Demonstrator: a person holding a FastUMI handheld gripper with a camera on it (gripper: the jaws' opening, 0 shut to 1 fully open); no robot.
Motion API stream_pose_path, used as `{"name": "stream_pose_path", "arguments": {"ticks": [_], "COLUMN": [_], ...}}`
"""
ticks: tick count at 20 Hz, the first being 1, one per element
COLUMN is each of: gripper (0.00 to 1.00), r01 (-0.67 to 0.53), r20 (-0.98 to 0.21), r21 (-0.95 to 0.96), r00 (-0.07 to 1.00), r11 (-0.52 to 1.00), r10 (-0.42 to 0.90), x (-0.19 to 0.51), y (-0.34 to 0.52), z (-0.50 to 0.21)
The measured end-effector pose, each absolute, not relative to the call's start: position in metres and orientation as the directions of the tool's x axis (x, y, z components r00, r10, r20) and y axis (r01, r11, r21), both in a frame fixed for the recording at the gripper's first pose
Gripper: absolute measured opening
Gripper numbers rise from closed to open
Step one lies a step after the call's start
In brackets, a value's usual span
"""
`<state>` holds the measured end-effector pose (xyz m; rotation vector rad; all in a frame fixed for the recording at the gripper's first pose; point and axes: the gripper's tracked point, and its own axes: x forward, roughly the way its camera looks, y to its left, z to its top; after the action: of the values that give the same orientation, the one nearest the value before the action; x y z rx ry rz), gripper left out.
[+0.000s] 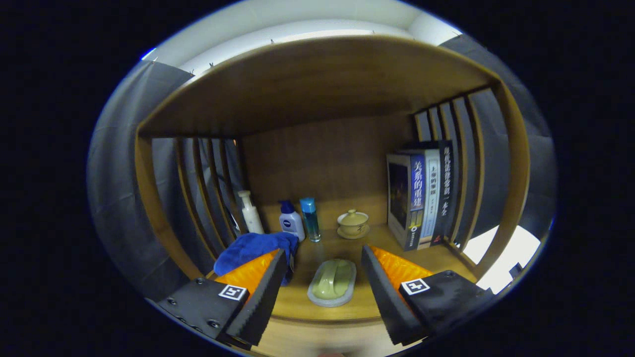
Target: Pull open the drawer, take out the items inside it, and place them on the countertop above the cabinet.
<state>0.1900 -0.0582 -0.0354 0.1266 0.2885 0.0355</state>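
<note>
While the gripper [325, 285] hangs wide open and holds nothing, its fingers stand to both sides of a pale green dish [332, 282] that lies on the countertop [322, 310]. I judge this dish to be an item from the drawer, already set down; it touches neither finger. The drawer itself I cannot see, so how many items remain I cannot tell.

Some risks are visible from here. The blue cloth [250, 248] lies just beside the left finger and could be caught and dragged. Beyond the fingers stand a pump bottle [250, 213], a white bottle [291, 220], a blue bottle [310, 218] and a lidded cup [353, 223], near each other; a push forward may tip them. The books [421, 198] lean at the right, well apart.
</note>
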Motion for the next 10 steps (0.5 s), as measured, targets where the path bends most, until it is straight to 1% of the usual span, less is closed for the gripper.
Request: {"name": "stream_pose_path", "arguments": {"ticks": [1, 4, 10], "gripper": [0.97, 0.97, 0.97], "r01": [-0.043, -0.061, -0.079], "r20": [-0.259, -0.209, -0.192], "r21": [0.126, 0.098, 0.061], "r00": [0.963, 0.975, 0.977], "r11": [0.991, 0.993, 0.995], "r10": [0.075, 0.080, 0.089], "x": [0.178, 0.145, 0.084], "y": [-0.050, -0.038, -0.013], "z": [-0.027, -0.009, -0.011]}}
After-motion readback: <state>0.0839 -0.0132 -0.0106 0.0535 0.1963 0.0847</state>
